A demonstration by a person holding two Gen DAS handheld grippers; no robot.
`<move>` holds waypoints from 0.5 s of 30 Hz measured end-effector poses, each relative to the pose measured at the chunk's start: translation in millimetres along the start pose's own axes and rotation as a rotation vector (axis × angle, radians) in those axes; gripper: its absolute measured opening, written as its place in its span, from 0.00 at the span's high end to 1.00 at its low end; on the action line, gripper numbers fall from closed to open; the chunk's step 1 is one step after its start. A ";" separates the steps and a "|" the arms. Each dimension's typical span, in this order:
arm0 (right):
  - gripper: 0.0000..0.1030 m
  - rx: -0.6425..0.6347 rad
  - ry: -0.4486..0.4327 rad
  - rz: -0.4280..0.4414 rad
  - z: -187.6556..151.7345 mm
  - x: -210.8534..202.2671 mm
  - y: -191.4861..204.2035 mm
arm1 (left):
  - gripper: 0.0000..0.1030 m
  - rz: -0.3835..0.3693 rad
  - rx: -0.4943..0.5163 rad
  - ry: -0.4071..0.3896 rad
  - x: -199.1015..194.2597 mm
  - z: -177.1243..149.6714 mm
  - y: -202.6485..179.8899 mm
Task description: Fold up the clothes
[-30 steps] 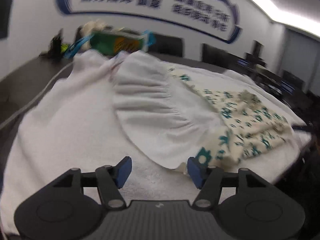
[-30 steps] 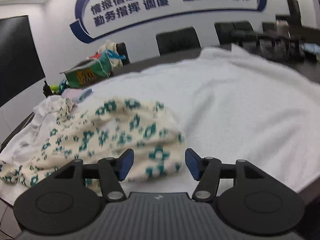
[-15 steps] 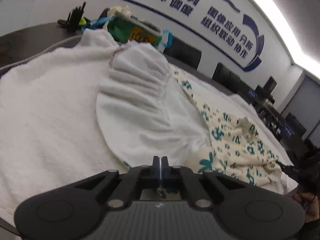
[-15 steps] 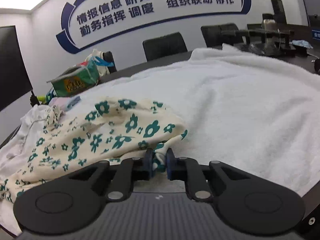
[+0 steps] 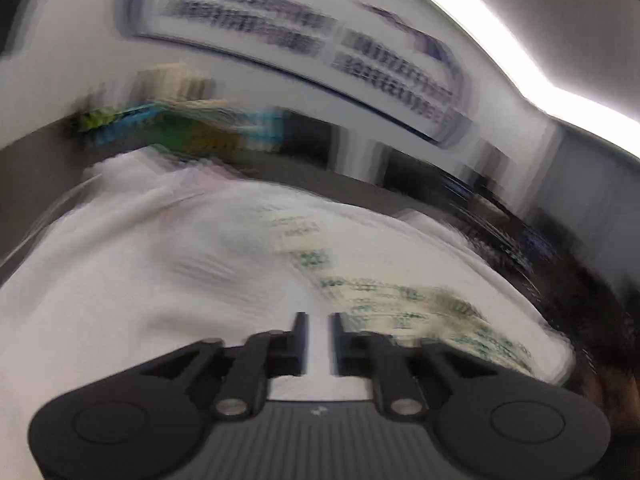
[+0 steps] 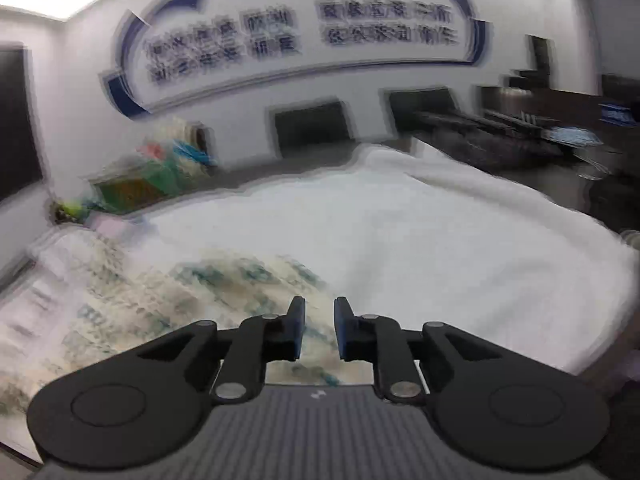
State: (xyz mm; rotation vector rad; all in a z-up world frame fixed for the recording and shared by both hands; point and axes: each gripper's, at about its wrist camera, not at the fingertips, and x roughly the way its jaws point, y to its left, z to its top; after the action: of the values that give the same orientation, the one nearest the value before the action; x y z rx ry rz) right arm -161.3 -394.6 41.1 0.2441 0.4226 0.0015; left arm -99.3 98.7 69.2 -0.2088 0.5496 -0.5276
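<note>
**Mia:** Through the left wrist view, what do you see?

**Ben:** Everything is smeared. The flowery garment (image 5: 420,304) is cream with green marks, and part of it is plain white cloth (image 5: 224,256). It lies on a big white towel (image 5: 80,312), stretching from the middle off to the right.

**Mia:** What about the left gripper (image 5: 318,342)?

**Ben:** Its jaws are opening, with a small gap between them. I see white cloth in the gap. I can't tell if it is pinched or just lying behind.

**Mia:** Is there room to move?

**Ben:** Yes, on the left the towel is bare and wide. Its right edge drops off near the garment. Dark table (image 5: 32,160) shows past its far edge.

**Mia:** Anything hard to see?

**Ben:** The wall sign (image 5: 304,44) is too blurry to read. Colourful stuff (image 5: 180,128) at the back is just streaks.

**Mia:** Now the right wrist view.

**Ben:** The flowery garment (image 6: 160,300) is at the lower left, rumpled, on the white towel (image 6: 440,248). Its near part goes under the gripper body, so that part is hidden.

**Mia:** And the right gripper (image 6: 319,330)?

**Ben:** Its jaws are opening too, only a little apart. Flowery cloth shows in the gap. The pads don't seem to press on it.

**Mia:** Where is the free space?

**Ben:** All the right side of the towel is bare. Its edge curves down at the far right. Black chairs (image 6: 312,128) stand behind the table.

**Mia:** What is unclear?

**Ben:** The garment's left end is cut off by the picture edge. A green packet (image 6: 136,184) at the back is fuzzy.
</note>
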 end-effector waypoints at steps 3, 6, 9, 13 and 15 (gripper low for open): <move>0.58 -0.009 0.131 0.216 23.4 62.4 25.3 | 0.30 0.058 0.063 0.111 89.5 45.5 -30.5; 0.57 -0.028 0.318 0.273 36.3 138.4 48.7 | 0.31 0.186 0.120 0.228 177.8 71.0 -49.7; 0.57 -0.006 0.429 0.271 38.5 179.8 53.2 | 0.47 0.355 0.030 0.278 231.2 64.6 -40.8; 0.56 0.038 0.490 0.296 30.9 200.7 48.4 | 0.45 0.230 -0.004 0.244 240.2 44.6 -35.5; 0.56 0.061 0.515 0.307 27.4 209.9 45.9 | 0.45 0.205 -0.061 0.259 240.9 35.8 -24.5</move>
State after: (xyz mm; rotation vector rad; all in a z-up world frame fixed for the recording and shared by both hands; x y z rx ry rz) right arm 43.6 -345.5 -9.2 0.3686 0.8948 0.3594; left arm 84.6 -47.7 0.6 -0.1406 0.8308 -0.3402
